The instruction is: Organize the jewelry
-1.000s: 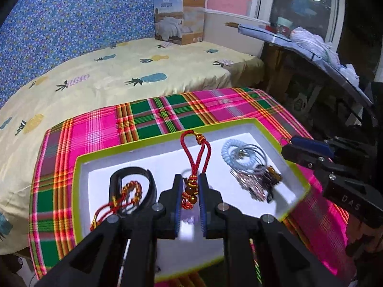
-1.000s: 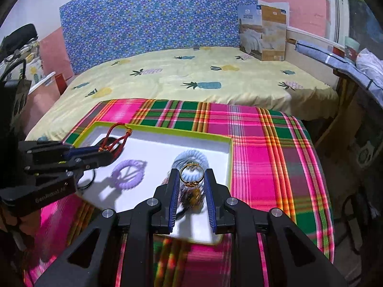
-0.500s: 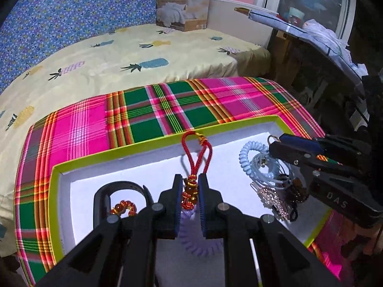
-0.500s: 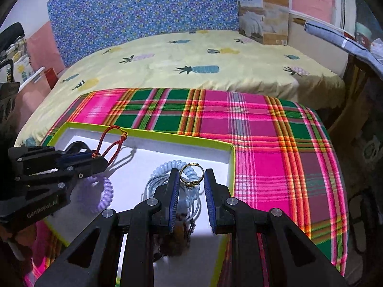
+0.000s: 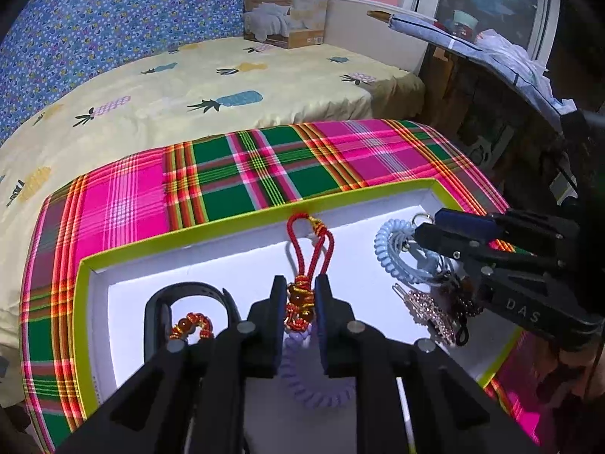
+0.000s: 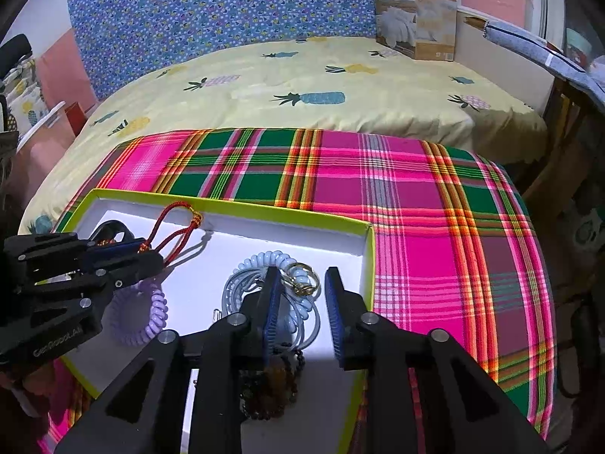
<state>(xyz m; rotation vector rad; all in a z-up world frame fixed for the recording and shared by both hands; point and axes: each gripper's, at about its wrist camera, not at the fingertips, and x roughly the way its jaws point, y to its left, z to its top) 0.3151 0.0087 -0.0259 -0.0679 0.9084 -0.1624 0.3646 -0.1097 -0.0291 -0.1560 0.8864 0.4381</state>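
**A:** Left wrist view: the left gripper was seen with jaws opening around the red braided cord charm with amber beads, low over the white tray with lime-green rim. Could the beads be snagged and dragged onto the lilac spiral hair tie just beneath?

**B:** Possibly. The right gripper was also opening; the small gold rings between its pads could be tangled in the pale blue spiral coil. "DAS" and "WOOL QUILT" were legible.
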